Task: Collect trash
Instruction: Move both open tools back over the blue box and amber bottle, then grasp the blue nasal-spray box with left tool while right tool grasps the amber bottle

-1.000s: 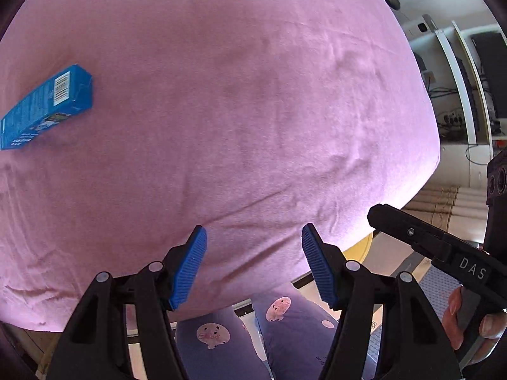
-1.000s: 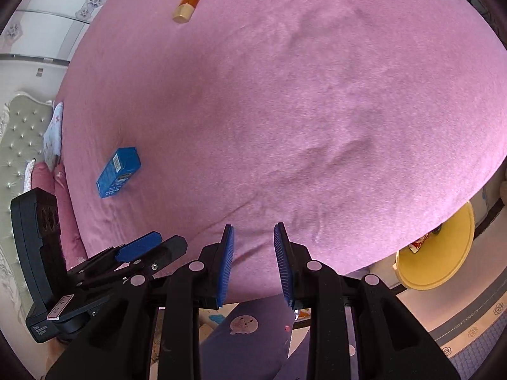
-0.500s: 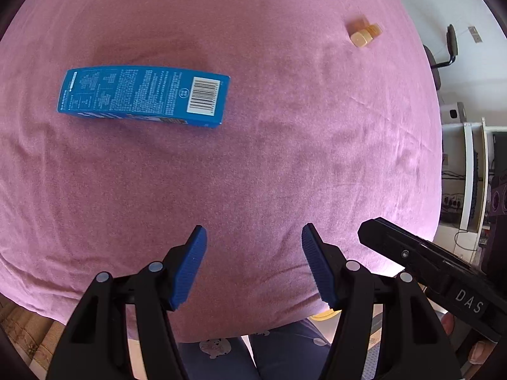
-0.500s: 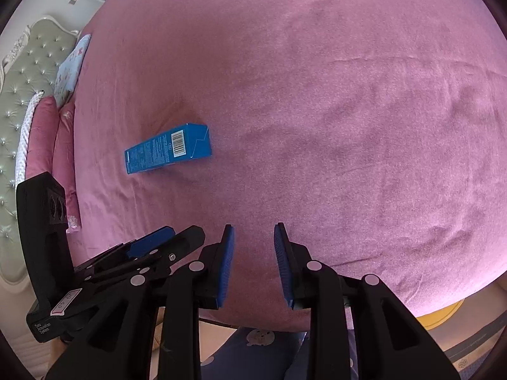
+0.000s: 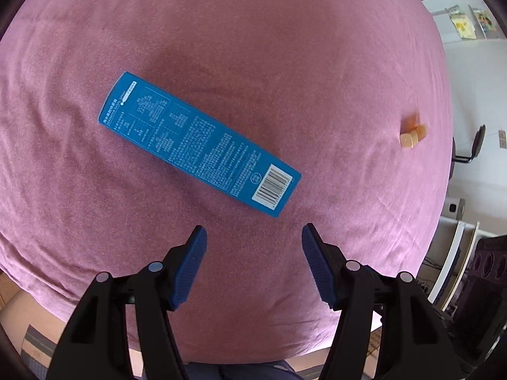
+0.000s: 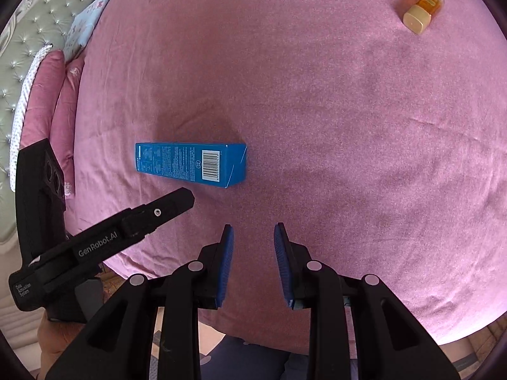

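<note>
A long blue carton (image 5: 196,141) with a barcode lies flat on the pink bedspread (image 5: 253,47). My left gripper (image 5: 253,237) hovers just short of its barcode end, open, nothing between the blue pads. In the right wrist view the same blue carton (image 6: 190,164) lies ahead to the left, and the left gripper's black body (image 6: 104,240) reaches toward it. My right gripper (image 6: 253,234) stands open by a narrow gap over bare bedspread, holding nothing. A small amber bottle with a cream cap (image 6: 421,11) lies far off at the upper right; it also shows as the amber bottle (image 5: 412,133).
Pillows (image 6: 60,72) and a tufted headboard (image 6: 28,31) line the left of the right wrist view. The bed's near edge (image 6: 253,332) runs below the grippers, with a person's patterned trousers beneath. Shelving (image 5: 456,259) and a chair (image 5: 475,142) stand past the bed's right side.
Both grippers swept across the bed toward the blue carton, rolling as they went. The carton came from the left edge to the middle of the left wrist view. Neither jaw gap changed.
</note>
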`<state>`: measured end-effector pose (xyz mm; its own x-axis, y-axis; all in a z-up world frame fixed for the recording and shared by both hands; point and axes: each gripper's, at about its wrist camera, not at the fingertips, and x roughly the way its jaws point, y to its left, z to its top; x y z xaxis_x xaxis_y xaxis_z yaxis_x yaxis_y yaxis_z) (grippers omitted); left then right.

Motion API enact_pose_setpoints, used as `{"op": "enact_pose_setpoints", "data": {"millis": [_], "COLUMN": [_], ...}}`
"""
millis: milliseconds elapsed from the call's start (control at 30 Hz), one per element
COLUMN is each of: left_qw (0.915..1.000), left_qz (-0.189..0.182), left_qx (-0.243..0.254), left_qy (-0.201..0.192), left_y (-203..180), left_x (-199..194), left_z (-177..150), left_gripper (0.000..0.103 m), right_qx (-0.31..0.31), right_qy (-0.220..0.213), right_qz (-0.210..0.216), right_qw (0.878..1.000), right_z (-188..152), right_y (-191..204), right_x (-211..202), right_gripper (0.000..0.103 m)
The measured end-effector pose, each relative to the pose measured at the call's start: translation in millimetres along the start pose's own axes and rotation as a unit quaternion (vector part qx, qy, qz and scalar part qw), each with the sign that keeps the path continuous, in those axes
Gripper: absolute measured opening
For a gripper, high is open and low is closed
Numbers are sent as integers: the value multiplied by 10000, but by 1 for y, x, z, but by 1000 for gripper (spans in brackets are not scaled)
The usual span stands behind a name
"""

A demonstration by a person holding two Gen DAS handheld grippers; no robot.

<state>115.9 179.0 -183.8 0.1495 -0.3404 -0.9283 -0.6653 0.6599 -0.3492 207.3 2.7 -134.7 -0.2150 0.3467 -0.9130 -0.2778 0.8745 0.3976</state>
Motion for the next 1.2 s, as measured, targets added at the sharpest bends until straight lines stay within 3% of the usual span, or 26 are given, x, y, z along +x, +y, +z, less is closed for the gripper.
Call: {"op": "enact_pose_setpoints", "data": {"millis": [167, 367, 600, 767, 900, 1200], "left_qw": [9967, 9871, 9781, 9785, 9864, 9979], "left_qz": [44, 157, 471, 788, 928, 458], "left_qx": [-800, -1590, -2026, -1900, -1333, -274], "left_qy": [-133, -105, -23, -121, -252, -370], "left_y": [17, 30, 31, 12, -22, -130], "left_x": [6, 26, 54, 64, 65, 77], "left_z": [26, 48, 64, 69, 80, 116], "left_gripper": [63, 65, 65, 61, 56, 56], "right_qx": [-126, -139, -79, 191, 465, 1305], "right_qy": [177, 401, 573, 530, 412, -155], "right_qz": [10, 70, 125, 216, 282, 308], "right_qw": [9998, 9991, 9982, 9982, 9977, 9909], "right_z": [20, 39, 55, 65, 71, 94], "right_y": [0, -9, -22, -43, -65, -135], "right_x": [7, 18, 29, 26, 18, -13], "right_gripper": [26, 26, 26, 26, 26, 27]}}
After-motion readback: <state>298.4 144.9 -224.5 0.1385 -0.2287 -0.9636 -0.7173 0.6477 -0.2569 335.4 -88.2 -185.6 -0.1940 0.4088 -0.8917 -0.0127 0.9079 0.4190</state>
